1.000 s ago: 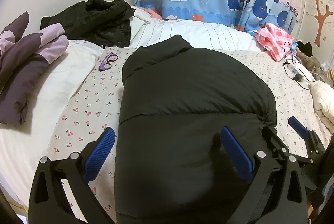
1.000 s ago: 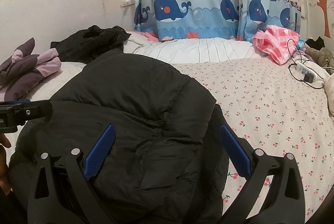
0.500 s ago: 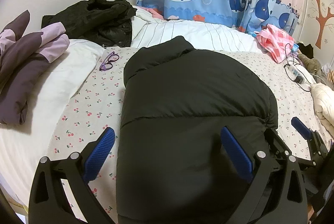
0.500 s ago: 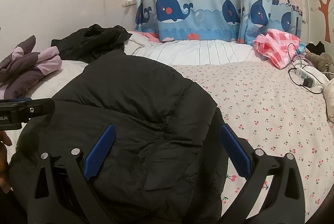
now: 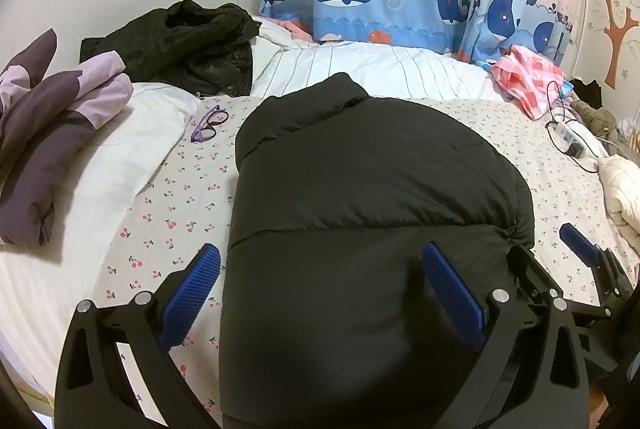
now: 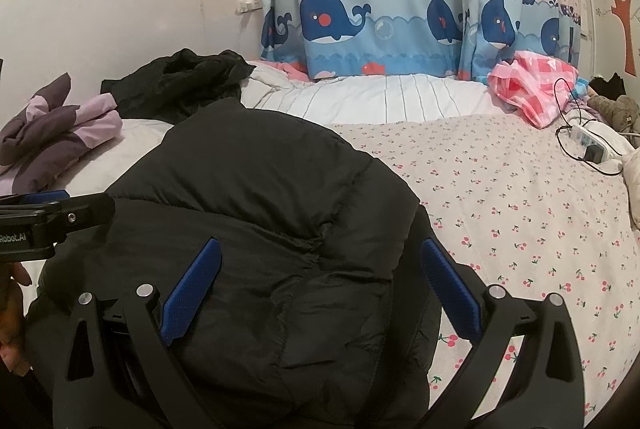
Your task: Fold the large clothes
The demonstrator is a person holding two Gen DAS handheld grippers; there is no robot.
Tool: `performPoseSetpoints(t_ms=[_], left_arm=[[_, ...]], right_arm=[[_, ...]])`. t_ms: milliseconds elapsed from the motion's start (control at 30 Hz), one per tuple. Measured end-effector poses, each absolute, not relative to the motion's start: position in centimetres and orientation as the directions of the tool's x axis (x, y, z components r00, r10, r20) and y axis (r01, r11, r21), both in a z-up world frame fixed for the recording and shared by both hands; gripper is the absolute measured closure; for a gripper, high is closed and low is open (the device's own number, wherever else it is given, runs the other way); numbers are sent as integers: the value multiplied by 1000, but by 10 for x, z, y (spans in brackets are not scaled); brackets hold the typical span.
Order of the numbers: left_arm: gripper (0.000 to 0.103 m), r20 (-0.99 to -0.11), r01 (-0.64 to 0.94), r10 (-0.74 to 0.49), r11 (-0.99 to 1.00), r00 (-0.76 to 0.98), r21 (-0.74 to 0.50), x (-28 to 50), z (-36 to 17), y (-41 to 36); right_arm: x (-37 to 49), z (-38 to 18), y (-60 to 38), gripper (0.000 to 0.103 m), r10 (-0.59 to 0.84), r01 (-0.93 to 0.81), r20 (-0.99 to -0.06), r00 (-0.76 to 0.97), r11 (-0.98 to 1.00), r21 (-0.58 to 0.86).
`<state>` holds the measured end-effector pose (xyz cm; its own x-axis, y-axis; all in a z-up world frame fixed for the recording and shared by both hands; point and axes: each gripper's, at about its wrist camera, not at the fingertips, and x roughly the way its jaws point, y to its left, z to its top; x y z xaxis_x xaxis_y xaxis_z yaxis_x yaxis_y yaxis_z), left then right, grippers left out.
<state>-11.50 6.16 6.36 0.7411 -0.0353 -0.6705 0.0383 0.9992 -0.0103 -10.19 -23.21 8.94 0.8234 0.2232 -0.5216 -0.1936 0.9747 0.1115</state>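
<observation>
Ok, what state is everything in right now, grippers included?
Black jacket: folded, flat on bed.
Left gripper: open, holding nothing.
Right gripper: open, holding nothing.
Purple jacket: folded on pillow.
Glasses: folded shut.
Dark coat: crumpled, unfolded.

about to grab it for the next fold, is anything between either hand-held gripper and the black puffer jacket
Nothing visible. The black puffer jacket lies directly under both open grippers: left hand-held gripper, right hand-held gripper. The purple glasses lie apart on the cherry-print sheet, up and to the jacket's left.
</observation>
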Motion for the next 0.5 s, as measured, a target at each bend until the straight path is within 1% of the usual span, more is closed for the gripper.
performPoseSetpoints(t_ms=[167, 367, 500], left_arm=[[6, -666, 31, -37, 999, 745, -21, -111, 62, 66], [6, -700, 8, -26, 1000, 713, -29, -106, 56, 72], [6, -690, 3, -21, 1000, 723, -28, -107, 57, 73]], right_arm=[[-103, 88, -233, 7, 224, -191, -522, 823, 975, 116], [-105, 88, -233, 7, 228, -193, -523, 821, 974, 122], [-104, 88, -233, 7, 229, -193, -524, 820, 973, 124]])
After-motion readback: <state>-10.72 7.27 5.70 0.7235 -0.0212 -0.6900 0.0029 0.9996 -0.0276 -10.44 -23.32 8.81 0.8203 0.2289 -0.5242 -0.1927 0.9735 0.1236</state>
